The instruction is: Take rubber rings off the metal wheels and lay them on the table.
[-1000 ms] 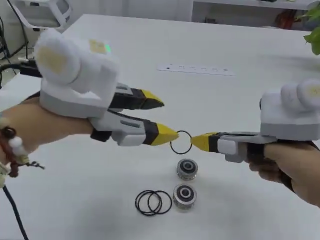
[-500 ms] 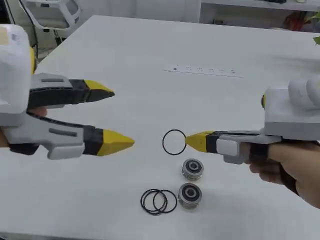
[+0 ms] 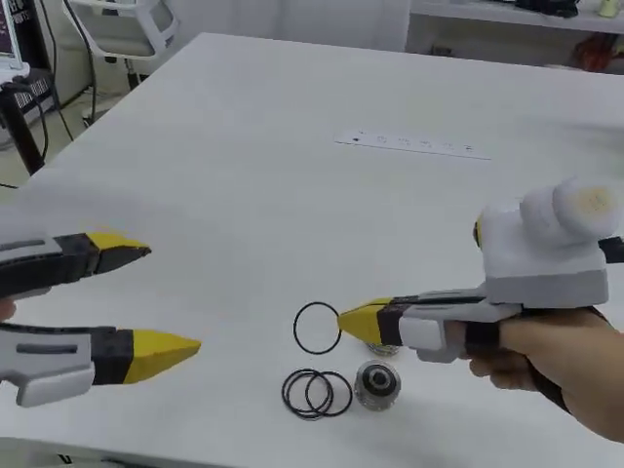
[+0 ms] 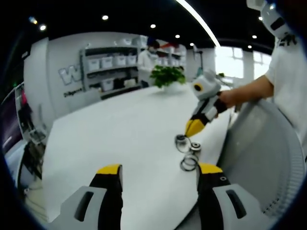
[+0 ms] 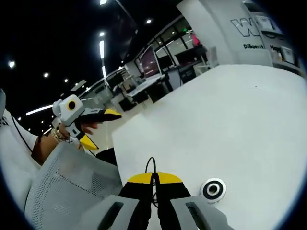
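My right gripper is shut on a thin black rubber ring, which hangs just above the white table. In its own view the ring stands up between the closed jaws of the right gripper. Below lie two loose rings, overlapping, beside a metal wheel. A second wheel is partly hidden behind the right gripper. My left gripper stands open and empty far to the left; in its own view the left gripper faces the held ring from a distance.
A flush socket strip lies in the table's far middle. The table's near edge runs just below the rings and wheels. An office chair stands beyond the far left corner, and a potted plant at the table's end.
My left gripper has pulled back to the left and down, open, away from the ring. My right gripper keeps the ring and has dropped slightly towards the wheels.
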`<action>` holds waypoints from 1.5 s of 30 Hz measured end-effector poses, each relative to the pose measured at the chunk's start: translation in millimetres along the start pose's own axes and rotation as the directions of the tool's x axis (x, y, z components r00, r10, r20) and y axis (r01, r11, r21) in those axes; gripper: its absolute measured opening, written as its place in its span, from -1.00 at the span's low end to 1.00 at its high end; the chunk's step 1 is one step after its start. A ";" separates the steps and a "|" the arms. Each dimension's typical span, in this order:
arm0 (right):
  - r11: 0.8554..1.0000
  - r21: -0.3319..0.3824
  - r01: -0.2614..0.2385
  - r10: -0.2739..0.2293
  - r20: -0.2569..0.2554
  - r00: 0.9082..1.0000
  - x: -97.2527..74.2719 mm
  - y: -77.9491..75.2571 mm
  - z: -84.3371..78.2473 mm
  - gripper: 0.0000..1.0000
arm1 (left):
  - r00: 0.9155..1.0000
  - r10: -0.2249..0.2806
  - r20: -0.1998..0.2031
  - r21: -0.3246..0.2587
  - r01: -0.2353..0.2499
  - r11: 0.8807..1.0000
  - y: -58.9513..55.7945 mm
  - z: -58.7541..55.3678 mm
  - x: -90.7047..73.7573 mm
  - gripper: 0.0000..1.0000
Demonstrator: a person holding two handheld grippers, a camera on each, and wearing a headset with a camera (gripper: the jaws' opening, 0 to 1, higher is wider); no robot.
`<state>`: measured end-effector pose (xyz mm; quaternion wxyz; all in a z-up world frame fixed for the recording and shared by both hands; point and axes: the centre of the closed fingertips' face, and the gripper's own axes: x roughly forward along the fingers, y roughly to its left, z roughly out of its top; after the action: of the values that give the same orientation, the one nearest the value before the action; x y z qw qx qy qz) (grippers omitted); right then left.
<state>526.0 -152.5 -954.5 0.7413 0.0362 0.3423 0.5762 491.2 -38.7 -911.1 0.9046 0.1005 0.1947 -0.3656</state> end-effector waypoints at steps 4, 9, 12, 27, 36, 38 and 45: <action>1.000 -0.006 -0.015 0.015 -0.058 0.998 7.4 3.4 -15.4 -1.00 | 1.000 0.018 -0.009 -0.036 -0.019 0.999 -1.3 -11.0 -5.0 0.26; 0.999 -0.036 -0.014 0.010 -0.110 0.994 15.2 0.3 -29.7 -1.00 | 0.999 0.049 0.001 -0.061 -0.049 0.997 0.5 -11.5 -8.7 0.26; 0.999 -0.031 -0.018 0.014 -0.133 0.991 19.1 -0.8 -36.3 -1.00 | 0.998 0.057 0.007 -0.070 -0.056 0.996 1.2 -11.2 -9.9 0.25; 1.000 -0.031 0.003 -0.008 -0.145 0.989 25.0 -7.1 -42.0 -1.00 | 0.997 0.078 0.006 -0.084 -0.077 0.993 2.2 -12.0 -13.7 0.23; 0.998 -0.060 0.034 -0.041 -0.136 0.990 27.2 -13.1 -41.2 -1.00 | 0.997 0.083 0.009 -0.085 -0.082 0.993 4.6 -11.1 -14.5 0.22; 0.997 -0.067 0.037 -0.046 -0.138 0.989 27.6 -13.4 -41.7 -1.00 | 0.997 0.081 0.008 -0.084 -0.080 0.993 4.5 -11.2 -14.0 0.22; 0.994 -0.101 0.033 -0.049 -0.156 0.987 30.2 -12.0 -45.6 -1.00 | 0.997 0.078 0.008 -0.077 -0.077 0.994 5.0 -9.6 -12.8 0.21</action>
<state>514.0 -145.6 -1008.8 0.7243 -0.0530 0.3722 0.5780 483.7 -24.0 -914.1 0.9224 0.0712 0.1996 -0.3229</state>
